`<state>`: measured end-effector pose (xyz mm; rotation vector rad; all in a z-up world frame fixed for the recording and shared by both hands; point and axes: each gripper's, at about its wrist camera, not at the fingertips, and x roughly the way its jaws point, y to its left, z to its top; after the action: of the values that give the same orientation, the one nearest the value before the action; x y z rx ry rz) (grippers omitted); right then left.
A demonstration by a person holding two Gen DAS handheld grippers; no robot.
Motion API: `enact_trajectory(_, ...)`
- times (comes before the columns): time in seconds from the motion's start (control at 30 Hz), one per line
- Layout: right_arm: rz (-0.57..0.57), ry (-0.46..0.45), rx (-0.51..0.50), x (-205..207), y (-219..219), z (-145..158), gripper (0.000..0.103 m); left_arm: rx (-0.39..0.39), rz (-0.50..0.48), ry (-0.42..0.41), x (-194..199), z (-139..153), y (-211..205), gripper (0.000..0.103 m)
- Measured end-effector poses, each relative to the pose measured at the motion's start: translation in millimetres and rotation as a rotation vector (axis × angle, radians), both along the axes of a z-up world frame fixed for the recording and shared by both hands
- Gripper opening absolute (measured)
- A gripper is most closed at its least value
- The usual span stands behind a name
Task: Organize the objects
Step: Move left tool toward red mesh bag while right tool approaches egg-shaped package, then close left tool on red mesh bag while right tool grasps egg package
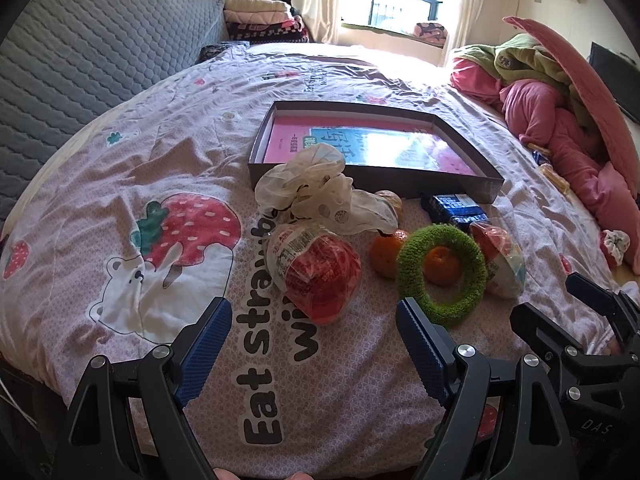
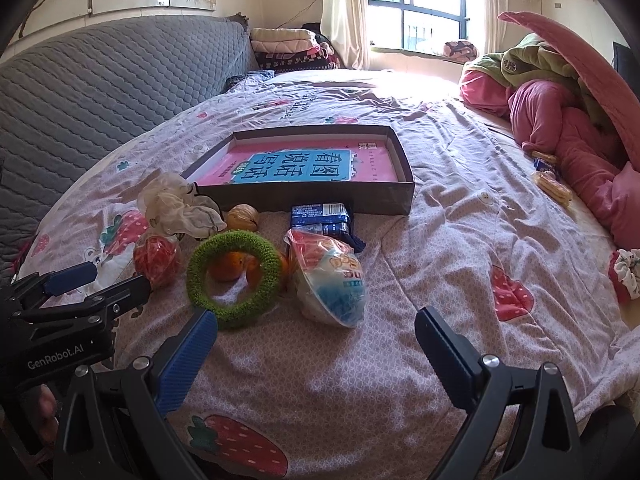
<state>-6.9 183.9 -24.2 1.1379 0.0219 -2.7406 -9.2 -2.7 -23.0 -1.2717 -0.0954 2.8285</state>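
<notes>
Both grippers – left gripper [image 1: 314, 344], right gripper [image 2: 316, 354] – jaws wide and empty, clutter just before the box [image 2: 404, 196] – risk: slick wrapped bun [image 2: 332, 280] squirts out when pinched.

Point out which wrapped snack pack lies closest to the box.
The dark blue pack, flat right against the box's front wall; the red pack and bowl-shaped pack lie nearer the grippers.

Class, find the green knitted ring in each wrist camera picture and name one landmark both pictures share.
Left wrist view: the green knitted ring lies right of centre, propped on an orange, just past the left claw's right finger.
Right wrist view: the ring lies left of centre, just beyond the right claw's left finger.
Shared landmark: the shallow dark box holding a pink book, behind the ring.
</notes>
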Motion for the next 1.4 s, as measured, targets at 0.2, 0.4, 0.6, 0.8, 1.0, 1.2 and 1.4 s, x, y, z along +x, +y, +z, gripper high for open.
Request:
enact_trajectory(0.2,-0.005,-0.014,0.002,-5.4,3.1,-7.7,0.1,0.02,0.012,-0.004,-7.9,-5.0,-6.5,0.085)
enact_trajectory(0.4,-0.012,-0.022,0.008,-9.9,7.3,-12.7,0.1,0.031,0.016,-0.024,-15.3,-14.7,-9.7,0.085)
enact_trajectory(0.6,-0.035,-0.028,0.035,-19.9,16.9,-17.3,0.098,0.025,0.011,-0.019,-20.4,-18.9,-8.6,0.085)
enact_trajectory(0.8,-0.025,-0.063,0.053,-34.3,17.8,-26.2,0.096,0.024,0.004,-0.028,-30.4,-25.7,-4.8,0.085)
enact_trajectory(1.0,-0.014,-0.074,0.068,-44.9,13.1,-31.7,0.088,0.014,0.008,-0.037,-41.1,-31.9,-2.1,0.085)
enact_trajectory(1.2,0.017,-0.083,0.082,-51.8,2.4,-35.0,0.076,0.006,0.02,-0.037,-51.5,-36.5,-2.3,0.085)
enact_trajectory(1.4,0.04,-0.086,0.086,-56.3,-4.2,-37.1,0.06,0.016,0.021,-0.039,-60.2,-40.6,-3.8,0.085)
